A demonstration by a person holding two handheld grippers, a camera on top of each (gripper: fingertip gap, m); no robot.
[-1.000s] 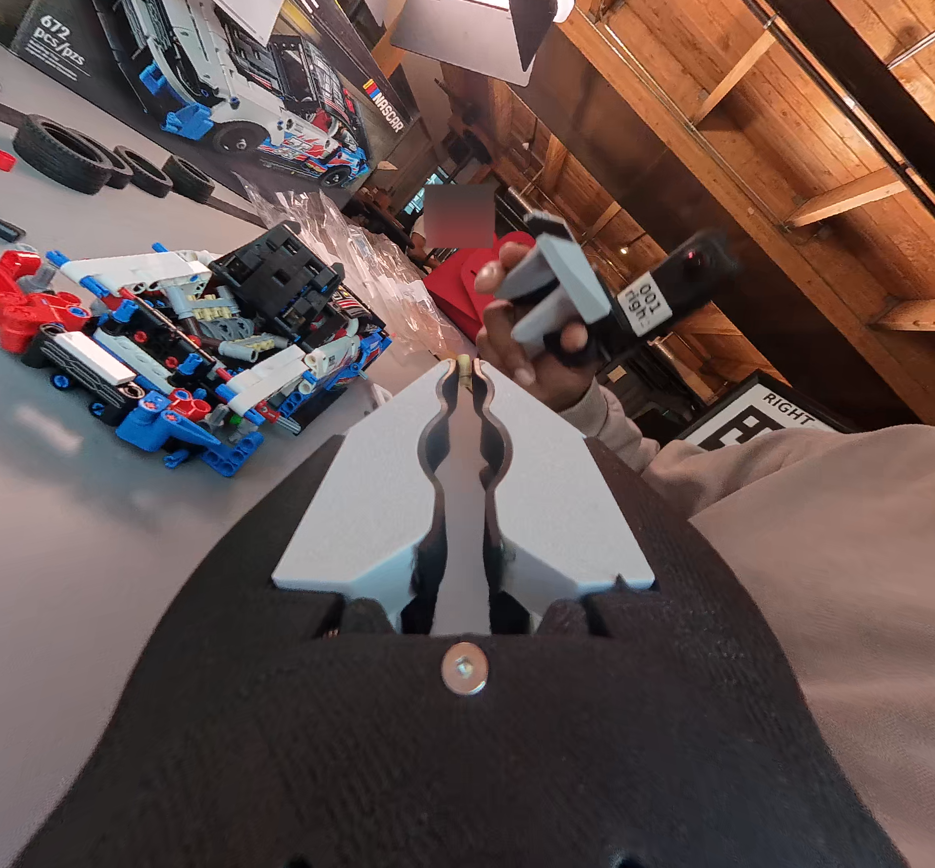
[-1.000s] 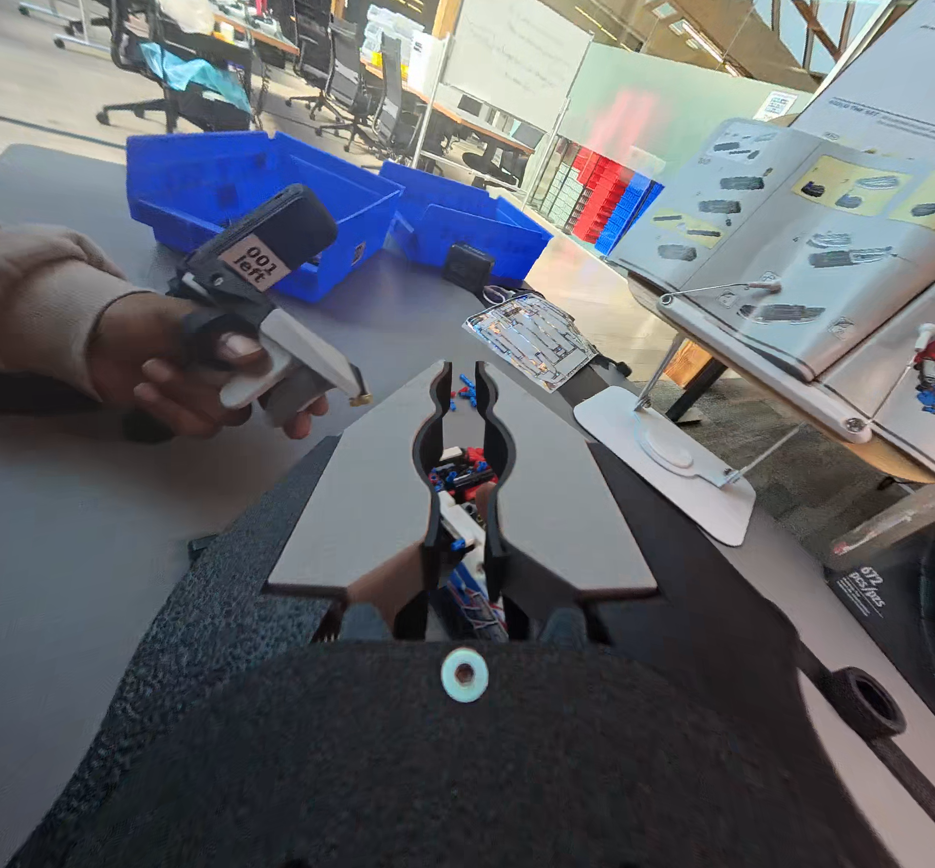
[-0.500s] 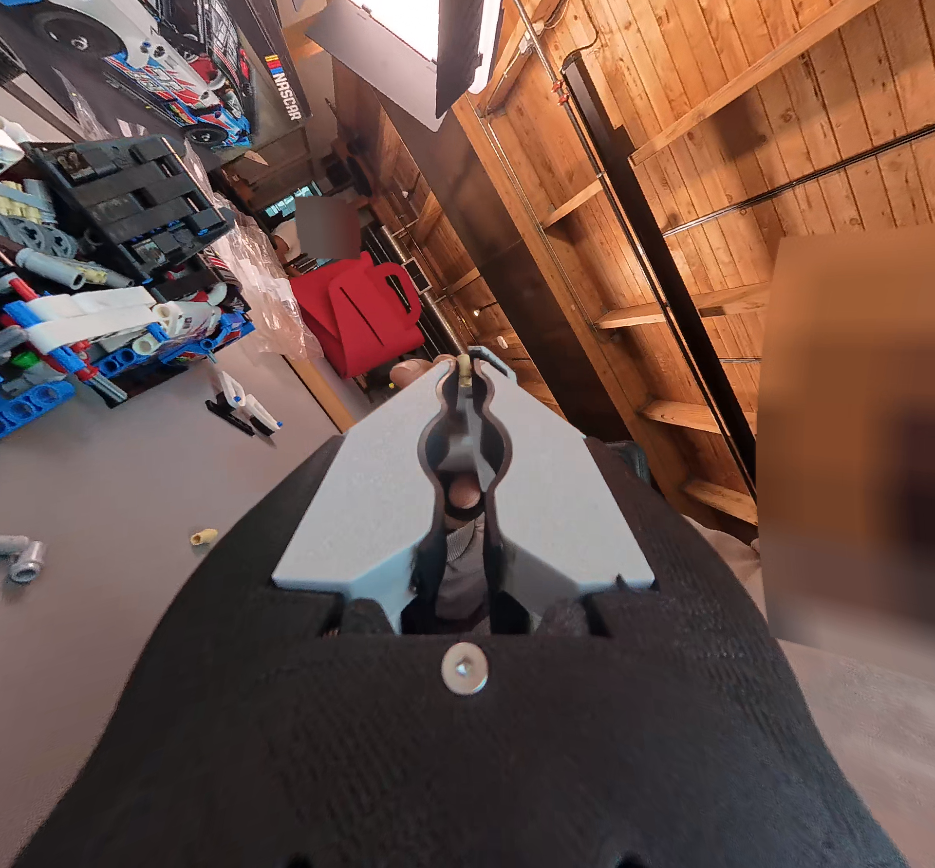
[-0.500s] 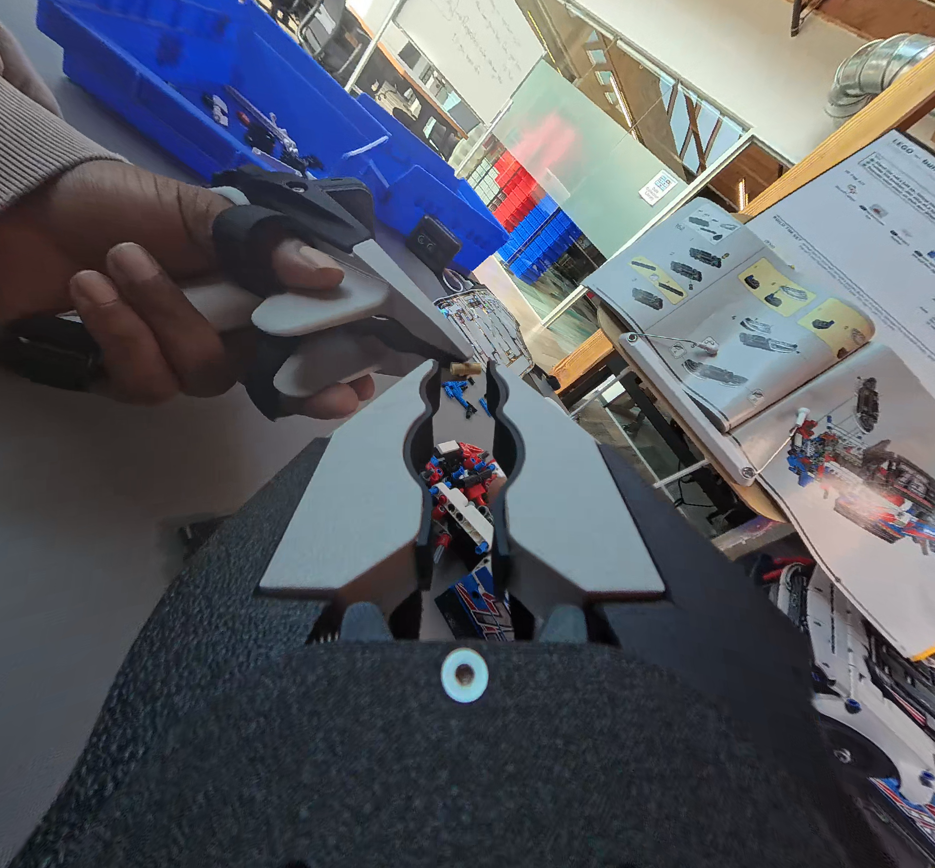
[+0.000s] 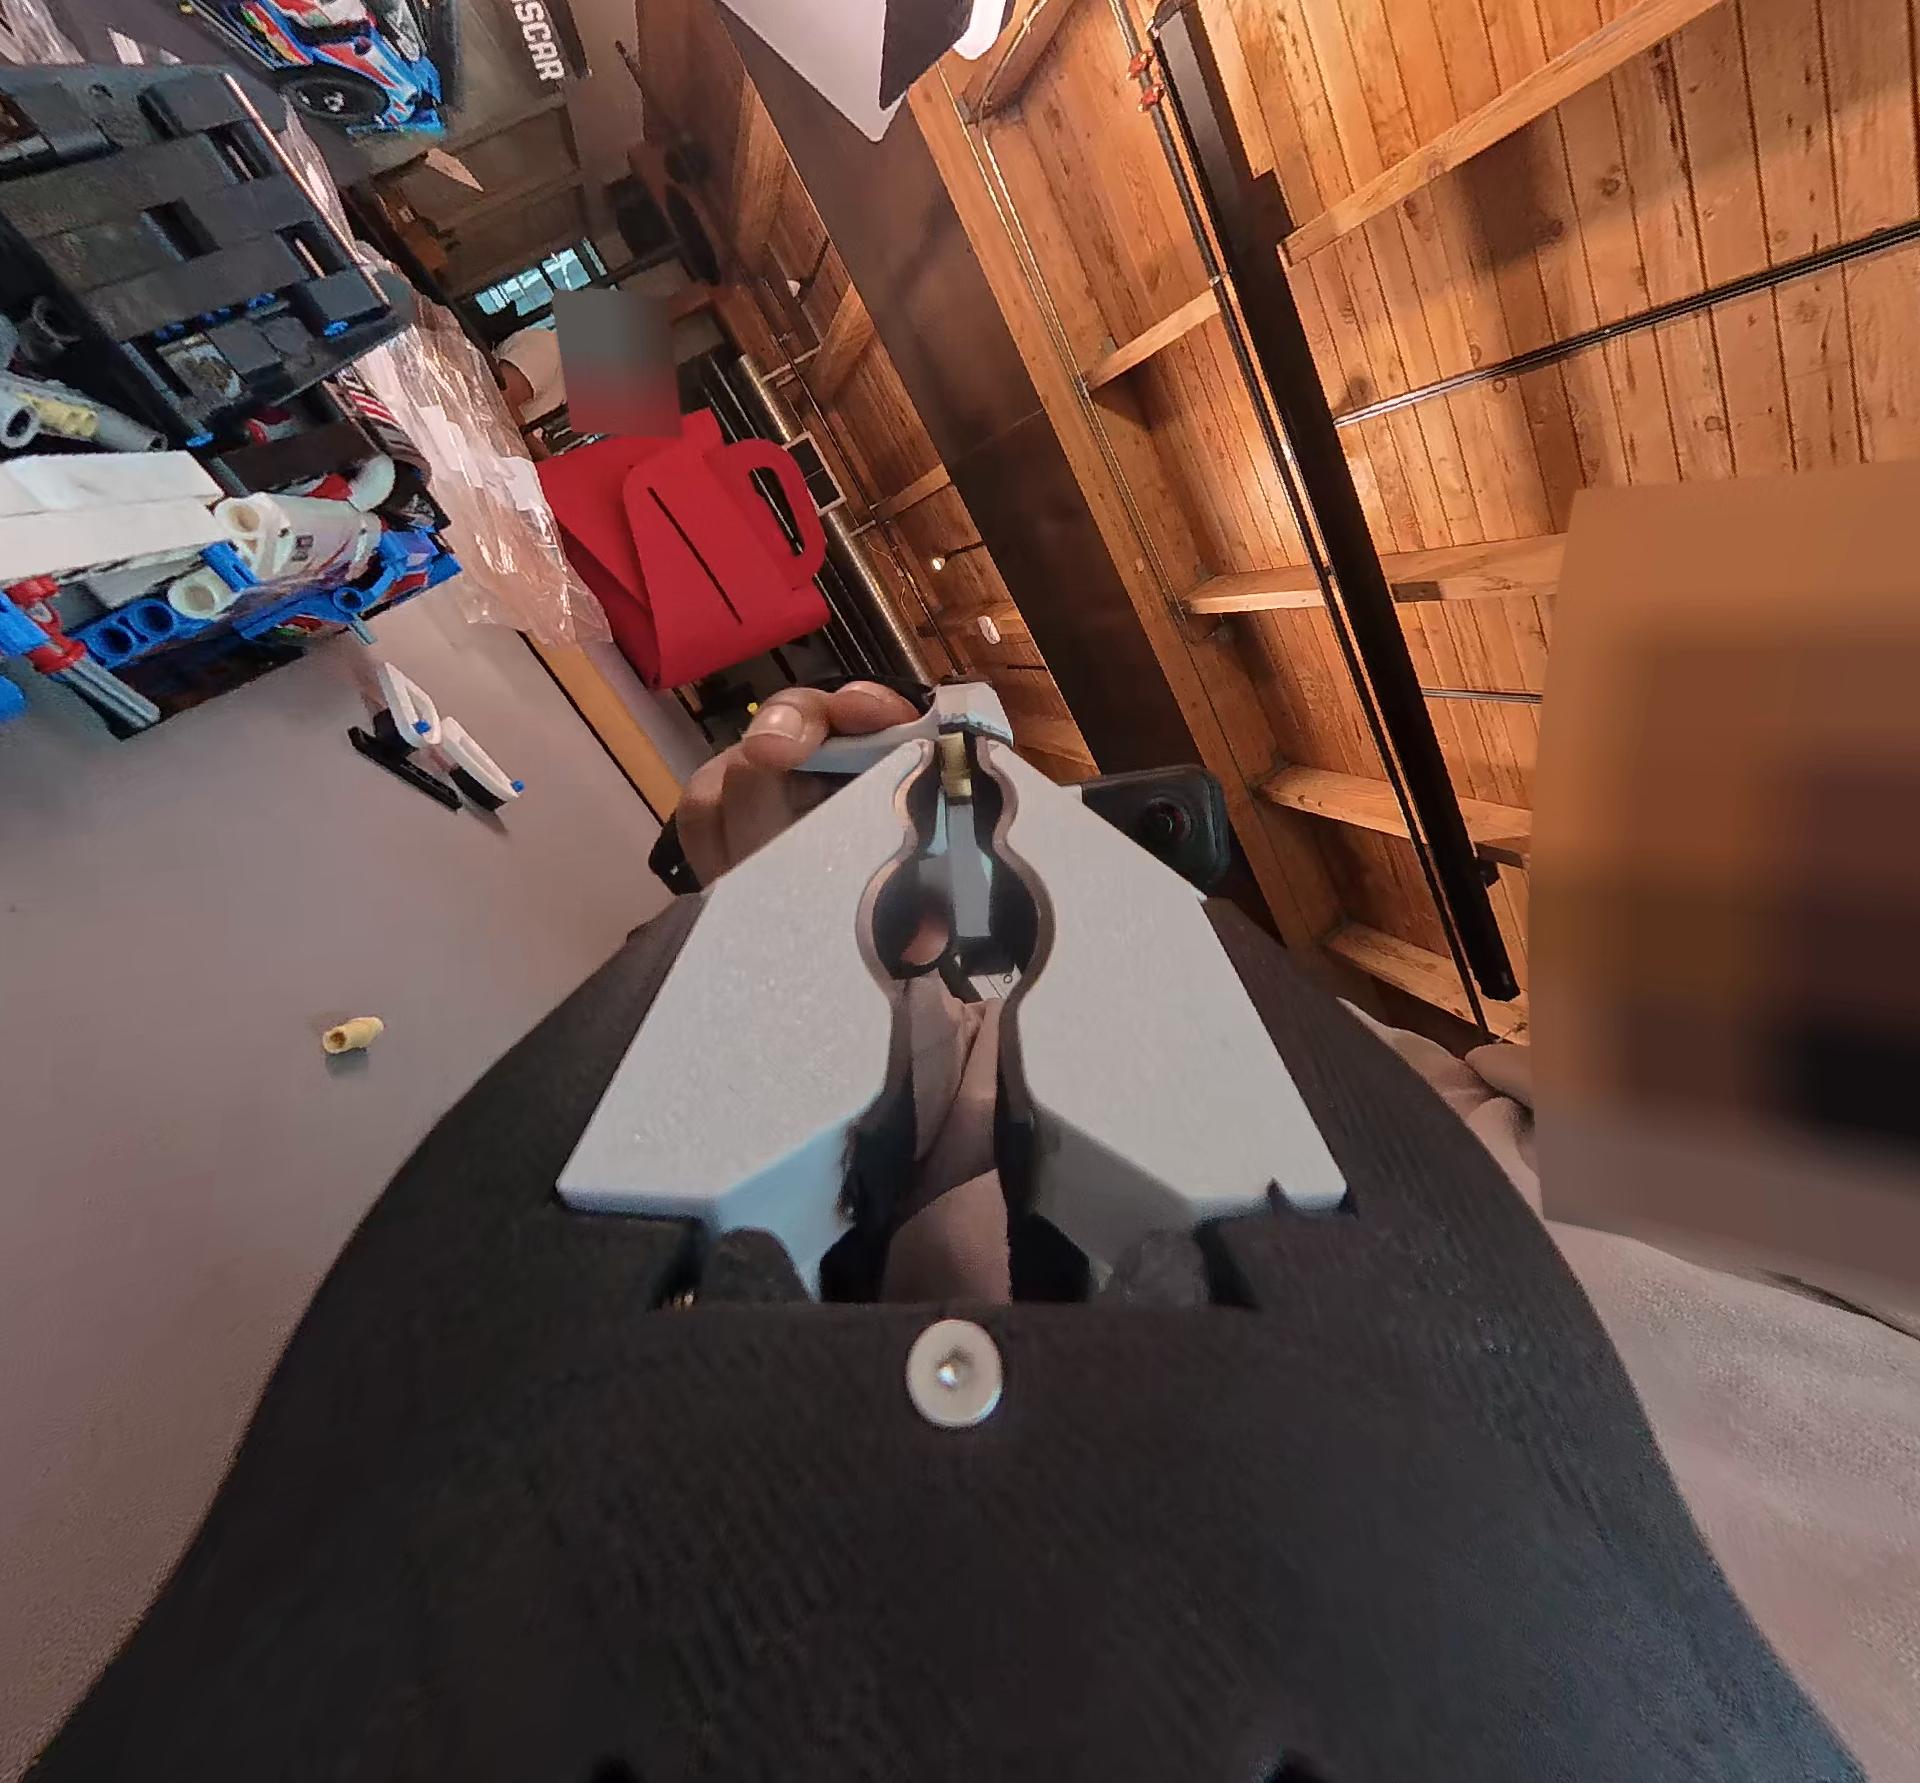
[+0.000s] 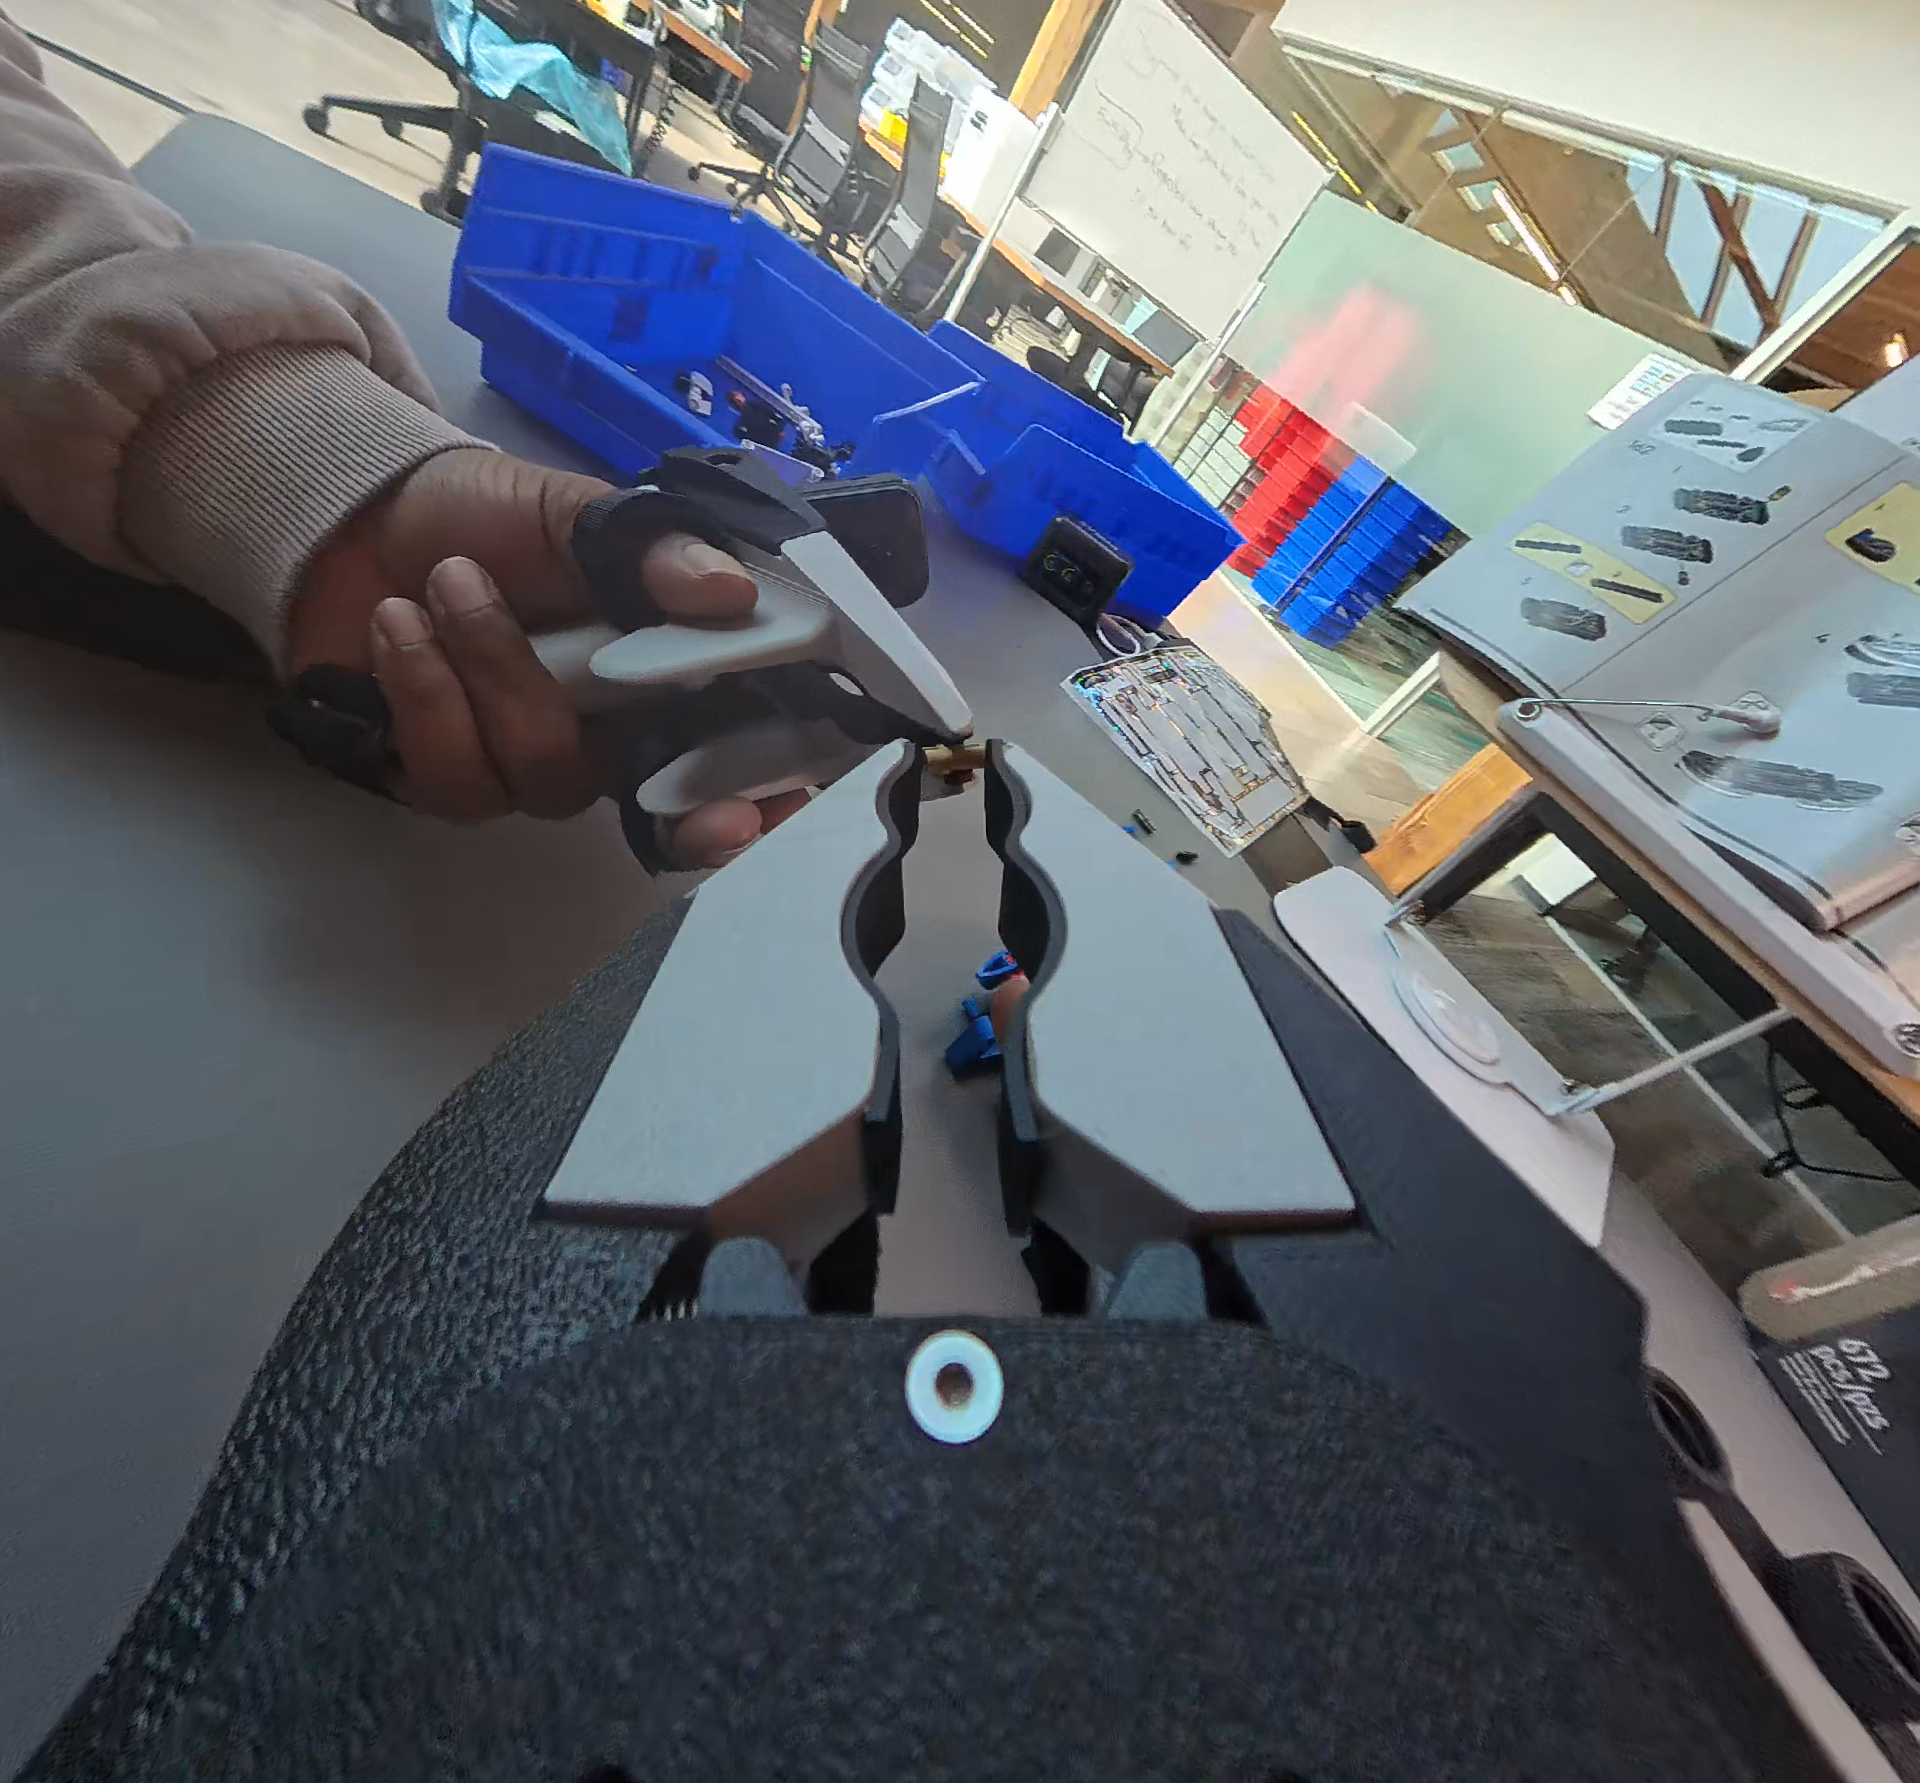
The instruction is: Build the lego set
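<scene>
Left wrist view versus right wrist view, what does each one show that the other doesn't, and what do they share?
Only the left wrist view shows the half-built car, a loose tan peg on the table, the red bag and the wooden wall.

Only the right wrist view shows the blue bins, the open instruction book on its stand and the whiteboard.

Both show the tan peg pinched in the left gripper, at the tips of the open right gripper.
</scene>
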